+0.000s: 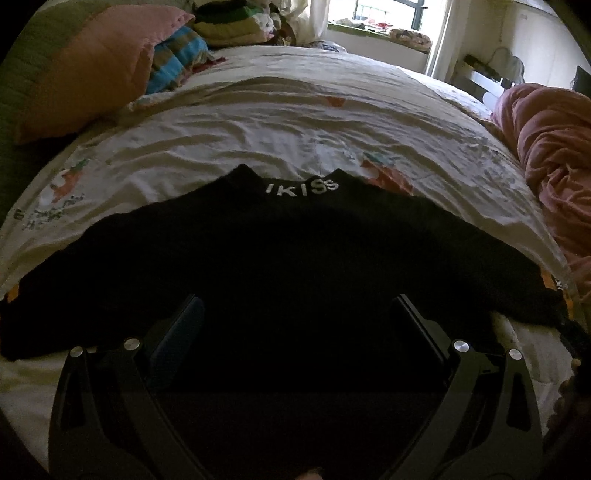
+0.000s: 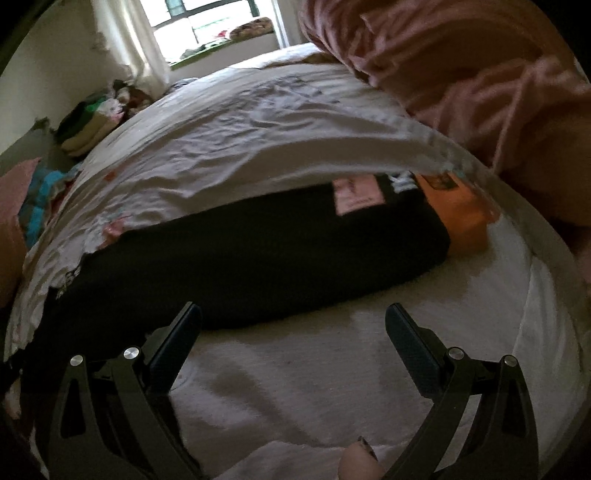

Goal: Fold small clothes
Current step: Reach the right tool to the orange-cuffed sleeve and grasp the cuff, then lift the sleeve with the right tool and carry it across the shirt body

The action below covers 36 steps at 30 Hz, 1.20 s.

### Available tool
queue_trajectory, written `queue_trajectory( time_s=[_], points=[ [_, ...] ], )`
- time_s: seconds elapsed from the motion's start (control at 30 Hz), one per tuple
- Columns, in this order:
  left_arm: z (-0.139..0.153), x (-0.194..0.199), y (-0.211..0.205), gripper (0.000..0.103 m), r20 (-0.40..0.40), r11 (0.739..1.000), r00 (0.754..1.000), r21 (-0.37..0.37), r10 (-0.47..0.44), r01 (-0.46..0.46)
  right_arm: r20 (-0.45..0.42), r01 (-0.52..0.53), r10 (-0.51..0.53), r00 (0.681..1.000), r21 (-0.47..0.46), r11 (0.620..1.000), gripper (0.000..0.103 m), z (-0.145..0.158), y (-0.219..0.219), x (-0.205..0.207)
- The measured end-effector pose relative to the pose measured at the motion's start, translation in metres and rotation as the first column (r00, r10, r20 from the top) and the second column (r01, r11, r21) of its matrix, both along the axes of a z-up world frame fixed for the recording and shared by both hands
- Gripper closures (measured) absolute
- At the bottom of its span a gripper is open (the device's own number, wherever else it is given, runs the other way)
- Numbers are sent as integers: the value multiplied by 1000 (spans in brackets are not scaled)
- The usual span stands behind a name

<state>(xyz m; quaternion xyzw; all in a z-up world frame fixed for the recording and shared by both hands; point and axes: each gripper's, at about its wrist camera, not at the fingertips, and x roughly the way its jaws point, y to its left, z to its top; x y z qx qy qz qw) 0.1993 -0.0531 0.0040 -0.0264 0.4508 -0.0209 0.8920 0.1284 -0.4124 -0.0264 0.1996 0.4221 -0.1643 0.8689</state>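
A small black top (image 1: 280, 251) lies spread flat on the white printed bedsheet (image 1: 258, 122), its collar with white lettering (image 1: 301, 187) pointing away from me. My left gripper (image 1: 297, 306) is open and empty, its jaws wide apart just above the top's near part. In the right wrist view the same black top (image 2: 236, 258) lies across the sheet, with a pink patch (image 2: 356, 194) and an orange patch (image 2: 456, 210) at its right end. My right gripper (image 2: 293, 314) is open and empty, hovering over the bare sheet (image 2: 295, 387) just in front of the top's near edge.
A pink blanket (image 1: 554, 166) is bunched at the bed's right side. A pink pillow (image 1: 99, 62) and a striped cloth (image 1: 177, 59) lie at the far left, with a pile of folded clothes (image 1: 229, 22) behind. A window (image 1: 384, 14) is beyond the bed.
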Motion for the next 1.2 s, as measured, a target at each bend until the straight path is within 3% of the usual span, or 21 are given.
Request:
queue_trajectory(
  time_s=[0.37,0.6,0.67,0.73,0.77,0.93,1.2],
  points=[
    [-15,20,-5,9,-9,1000,1000,-4,-7,6,-48,140,-136,989,80,987,4,-25,-58,11],
    [-27,34,0,9,-35,1000,999,-19,4,-5,39,243,-257,966,221,945,6,-27,-101,23],
    [-29,35,4,9,-37,1000,999,-14,14,-14,58,288,-309,949,231,929,32,-26,-112,22],
    [-30,34,7,9,-35,1000,999,-13,25,-26,79,299,-326,942,241,923,67,-25,-117,20],
    [-30,33,8,9,-35,999,999,-17,28,-28,91,293,-324,942,252,922,71,-25,-119,19],
    [-18,25,10,9,-19,999,999,-34,30,-30,199,187,-222,954,179,966,83,-2,-104,16],
    [7,13,18,9,17,997,999,-66,39,-38,321,9,-50,946,127,992,83,51,-62,19]
  ],
)
